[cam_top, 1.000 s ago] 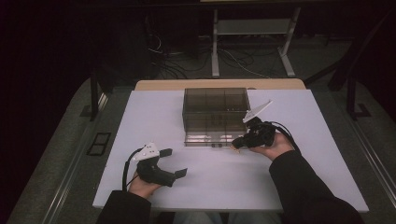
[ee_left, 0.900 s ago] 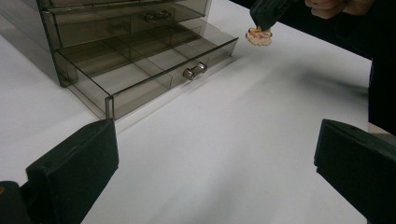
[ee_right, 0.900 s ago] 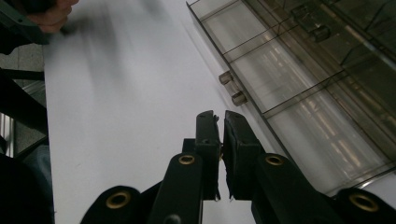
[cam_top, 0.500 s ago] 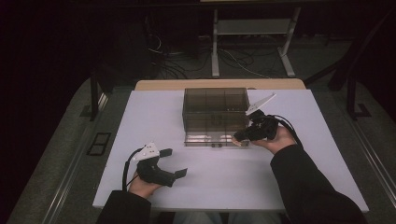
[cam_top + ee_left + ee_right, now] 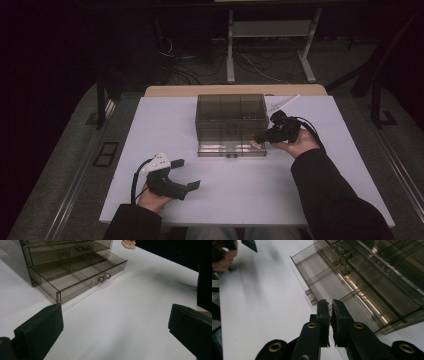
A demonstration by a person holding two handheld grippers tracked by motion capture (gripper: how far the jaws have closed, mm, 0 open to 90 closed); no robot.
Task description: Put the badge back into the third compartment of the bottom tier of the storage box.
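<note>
Right gripper (image 5: 261,139) has shifted slightly up and toward the drawer unit since a second ago; left gripper (image 5: 182,175) has not moved. Right jaws are nearly closed, narrow slit between them in the right gripper view, tips over the right end of the pulled-out bottom drawer (image 5: 329,277). A small pale, orange-tinted item (image 5: 255,144) shows at the jaw tips in the high view and at the top edge of the left gripper view (image 5: 129,244); can't tell for sure if it's pinched, and what it is is too small to tell. Left jaws spread wide, nothing between them, resting low over the desk (image 5: 240,195) at front left, pointing toward the drawer. Left hand (image 5: 152,197) grips it from below.

Smoky transparent drawer unit (image 5: 231,117) sits mid-desk toward the back. Bottom drawer is open, divided into compartments, metal knob (image 5: 104,277) on its front. Drawer above it is shut, with its own knob (image 5: 83,248). Right hand (image 5: 300,145) and dark sleeve (image 5: 330,195) come in from bottom right. Cables (image 5: 190,70) and a metal stand leg (image 5: 231,50) on the floor behind the desk.
</note>
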